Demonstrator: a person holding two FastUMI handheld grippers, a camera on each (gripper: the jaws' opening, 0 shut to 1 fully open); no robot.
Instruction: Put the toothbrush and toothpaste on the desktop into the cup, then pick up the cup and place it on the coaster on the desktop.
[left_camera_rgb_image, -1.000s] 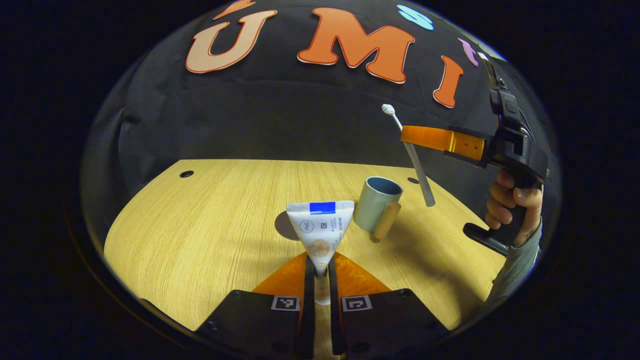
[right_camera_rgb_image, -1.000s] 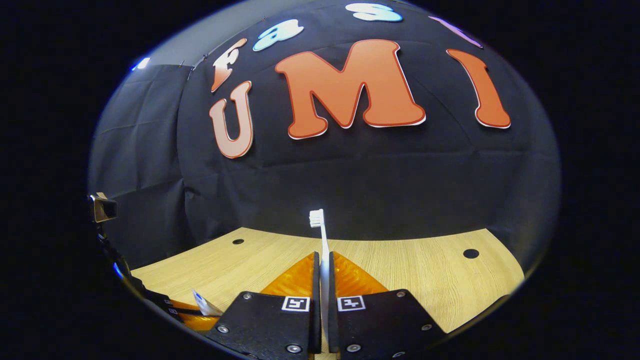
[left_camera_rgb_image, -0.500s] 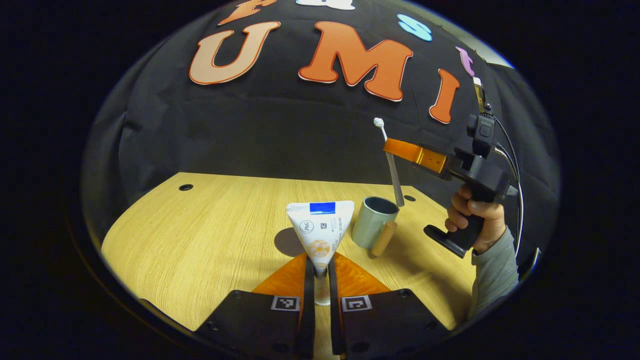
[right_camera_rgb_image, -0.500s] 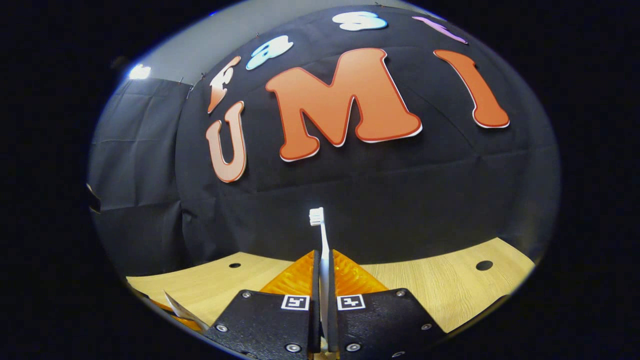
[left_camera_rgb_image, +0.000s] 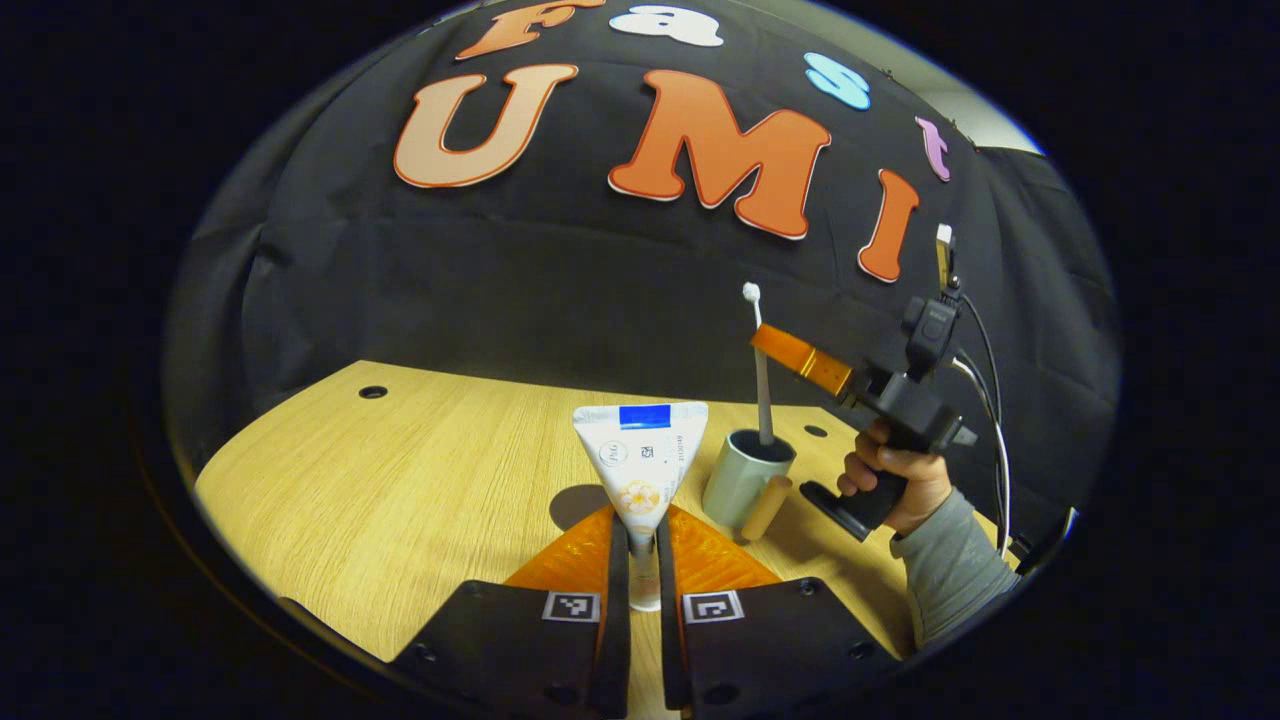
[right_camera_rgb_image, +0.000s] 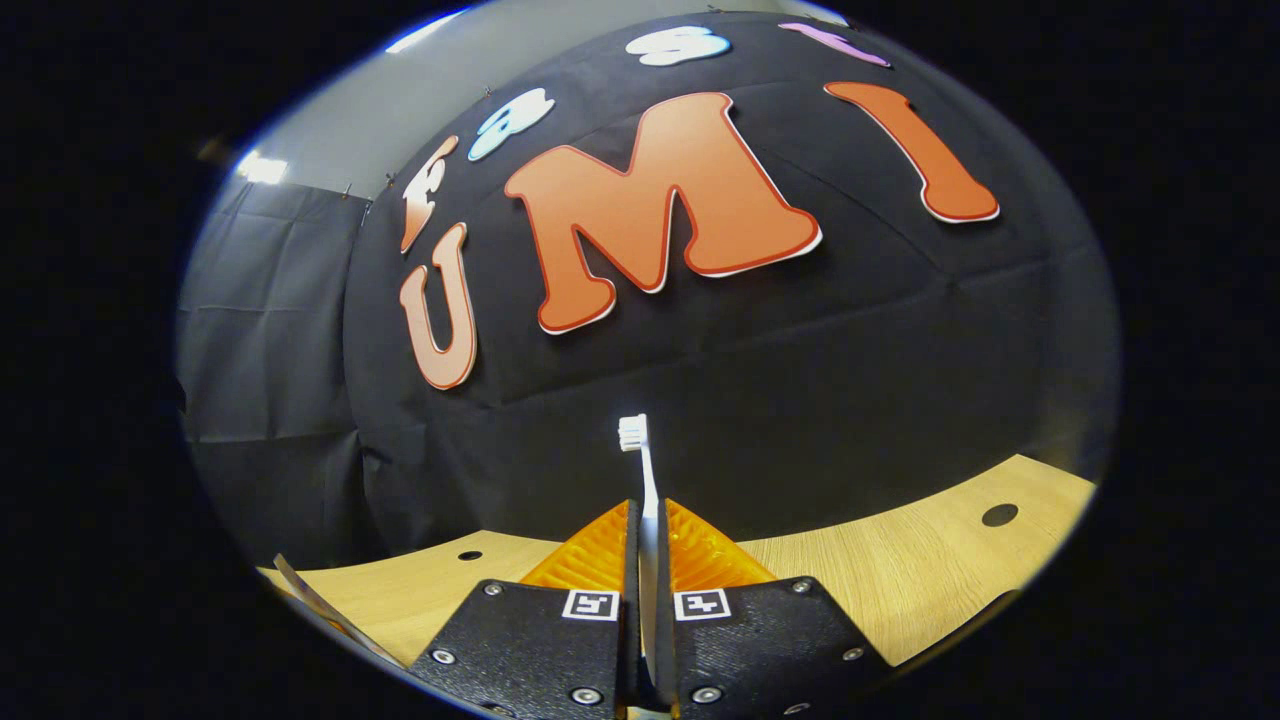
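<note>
On the left tool (left_camera_rgb_image: 640, 560) we see two black plates, and each carries a small square black-and-white marker. The right tool (right_camera_rgb_image: 648, 590) has the same plates with markers and also silver screws. From the left gripper view, the right tool has a black pistol handle, thin cables behind it, and the hand (left_camera_rgb_image: 895, 480) wears a grey sleeve (left_camera_rgb_image: 950, 570).

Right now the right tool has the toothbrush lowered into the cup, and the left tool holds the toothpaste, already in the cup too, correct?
Not quite. The toothpaste is not in the cup; the left gripper view shows the left tool holding it above the desktop, beside the cup. The rest stands: the right tool has the toothbrush lowered into the cup.
</note>
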